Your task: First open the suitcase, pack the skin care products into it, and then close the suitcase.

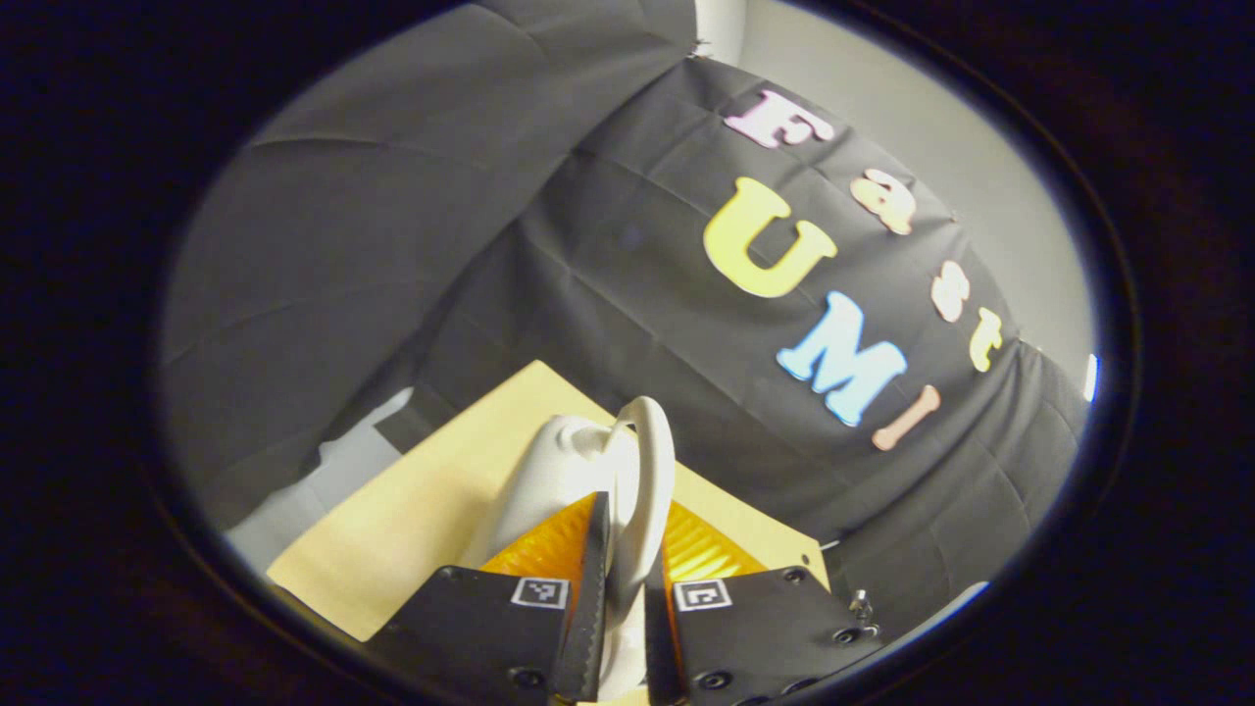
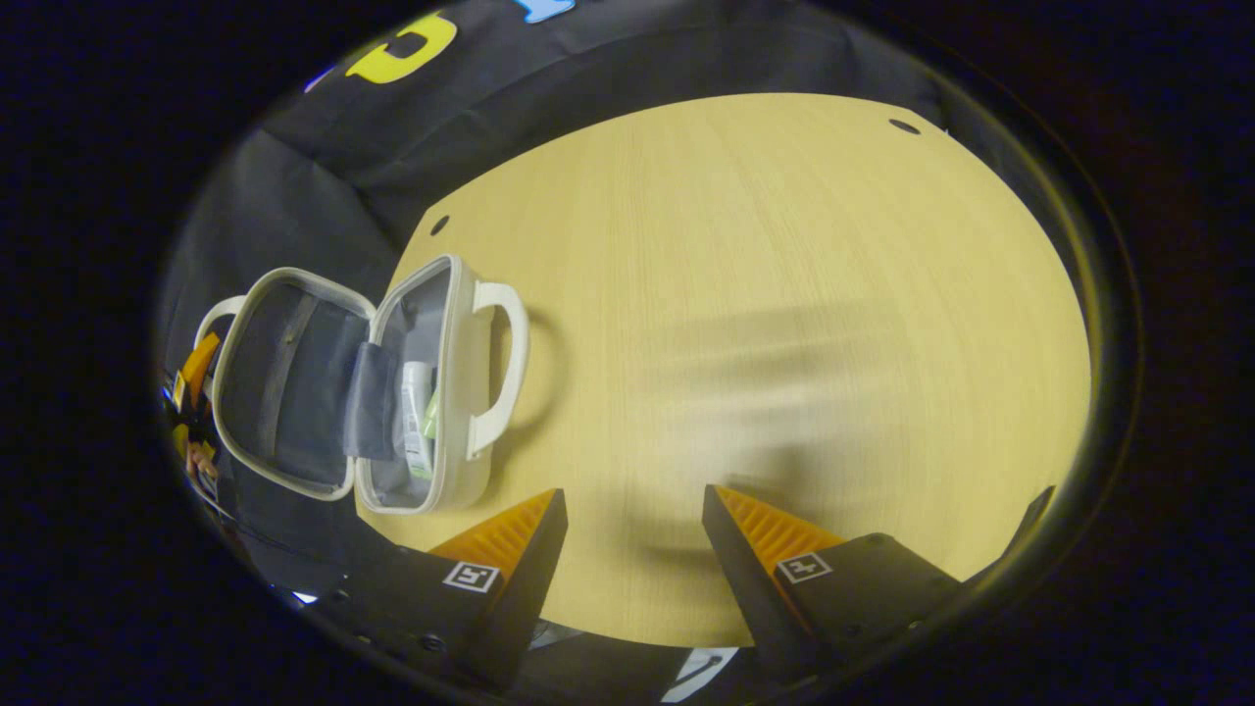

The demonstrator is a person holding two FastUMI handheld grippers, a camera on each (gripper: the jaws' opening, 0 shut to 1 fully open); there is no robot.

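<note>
**With products packed, closing the case is the step in hand**

While the left gripper [image 1: 627, 579] pinches the lid's white loop handle [image 1: 647, 471], the small cream zip-around suitcase [image 2: 343, 392] stands open at nine o'clock on the pale wooden table [image 2: 765, 294], skincare tubes [image 2: 417, 417] inside. Right gripper [image 2: 632, 539] hovers wide open, holding nothing. Next, I judge: swing the lid down.

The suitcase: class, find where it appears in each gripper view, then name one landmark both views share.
Left gripper view: the suitcase is at bottom centre, with its white handle clamped in the left gripper.
Right gripper view: it is at the left edge, lying open, with skin care bottles inside.
Shared landmark: the light wooden table under the suitcase.
</note>
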